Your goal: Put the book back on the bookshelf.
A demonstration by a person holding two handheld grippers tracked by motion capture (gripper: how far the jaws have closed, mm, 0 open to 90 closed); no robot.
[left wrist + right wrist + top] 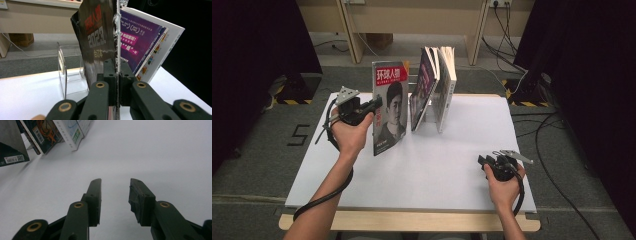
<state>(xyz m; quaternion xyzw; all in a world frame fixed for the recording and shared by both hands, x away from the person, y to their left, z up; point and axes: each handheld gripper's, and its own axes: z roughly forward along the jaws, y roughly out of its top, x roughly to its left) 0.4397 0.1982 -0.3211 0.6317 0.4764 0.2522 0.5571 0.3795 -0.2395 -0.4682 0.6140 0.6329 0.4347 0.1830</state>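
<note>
A magazine (390,107) with a portrait cover stands upright on the white table (437,165), left of centre. My left gripper (373,104) is shut on its left edge. In the left gripper view the jaws (116,67) pinch the magazine's (98,37) edge between them. Just right of it, several books (434,87) lean together, and the nearest one has a purple cover (143,41). My right gripper (483,161) sits low over the table at the front right. In the right gripper view it (115,190) is open with nothing between its fingers.
A clear acrylic stand (67,71) sits on the table behind the magazine. Bottom corners of the books (53,132) and of the magazine (11,150) show far off in the right gripper view. Cables (552,150) lie on the floor at the right.
</note>
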